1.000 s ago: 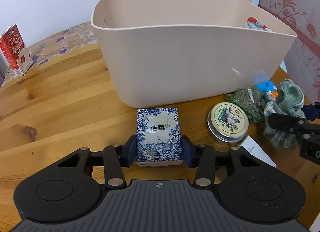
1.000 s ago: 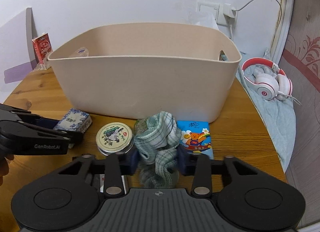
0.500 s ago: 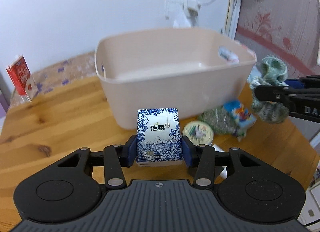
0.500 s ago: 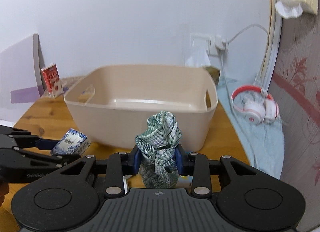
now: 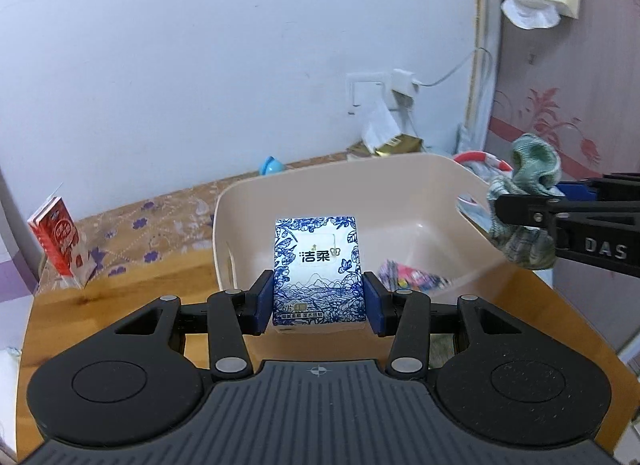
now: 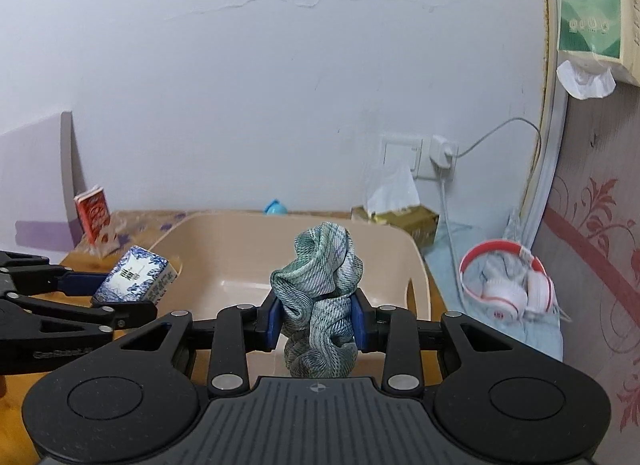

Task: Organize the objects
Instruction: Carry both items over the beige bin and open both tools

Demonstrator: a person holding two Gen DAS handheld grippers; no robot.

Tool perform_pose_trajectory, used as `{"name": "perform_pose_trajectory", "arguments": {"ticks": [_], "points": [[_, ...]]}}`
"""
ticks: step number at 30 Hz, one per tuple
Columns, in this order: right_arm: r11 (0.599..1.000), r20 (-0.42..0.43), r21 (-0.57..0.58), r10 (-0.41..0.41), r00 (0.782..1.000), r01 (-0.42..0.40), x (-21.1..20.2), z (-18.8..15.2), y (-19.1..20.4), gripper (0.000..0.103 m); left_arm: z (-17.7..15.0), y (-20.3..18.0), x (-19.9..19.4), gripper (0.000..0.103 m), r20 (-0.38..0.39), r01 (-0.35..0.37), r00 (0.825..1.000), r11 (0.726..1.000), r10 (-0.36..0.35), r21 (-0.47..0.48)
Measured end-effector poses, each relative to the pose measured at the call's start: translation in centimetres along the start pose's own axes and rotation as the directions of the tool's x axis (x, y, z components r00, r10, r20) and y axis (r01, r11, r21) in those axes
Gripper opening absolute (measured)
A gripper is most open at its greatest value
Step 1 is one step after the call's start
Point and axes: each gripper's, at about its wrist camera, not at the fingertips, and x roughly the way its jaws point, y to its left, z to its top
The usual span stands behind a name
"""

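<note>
My left gripper point(image 5: 318, 307) is shut on a blue-and-white tissue pack point(image 5: 318, 269) and holds it in the air in front of the beige plastic tub point(image 5: 288, 189). My right gripper point(image 6: 316, 323) is shut on a crumpled green cloth point(image 6: 318, 297), raised before the tub point(image 6: 224, 225). The cloth also shows in the left wrist view point(image 5: 528, 201) at the tub's right rim, and the tissue pack in the right wrist view point(image 6: 134, 275) at the tub's left. A colourful packet point(image 5: 412, 281) lies inside the tub.
A red carton point(image 5: 60, 243) stands at the table's far left. A tissue box point(image 6: 404, 217) and a blue object point(image 6: 276, 207) sit behind the tub by the wall socket. Red-and-white headphones point(image 6: 506, 289) lie on a cloth to the right.
Both grippers have lifted their objects off the table, up to the tub's rim. The views now look down into the tub from higher up.
</note>
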Motion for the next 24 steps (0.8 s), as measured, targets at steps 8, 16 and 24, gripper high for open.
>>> {"name": "perform_pose_trajectory", "arguments": {"ticks": [8,16,24], "points": [[0.999,-0.024,-0.006,-0.038,0.999,0.038,4.7,1.5,-1.1,0.033,2.1,0.1,6.6,0.047,-0.068,-0.035,0.997,0.999,0.034,-0.01],[0.998,-0.146,-0.032,-0.052,0.988,0.048,10.0,-0.1,-1.0,0.051,0.7,-0.5,11.3,0.047,-0.164,-0.069,0.984,0.997,0.072,0.024],[0.996,-0.162,-0.064,-0.066,0.985,0.056,10.2,-1.1,-0.2,0.077,0.5,-0.8,10.6,0.066,-0.172,-0.061,0.983,0.998,0.066,0.032]]}}
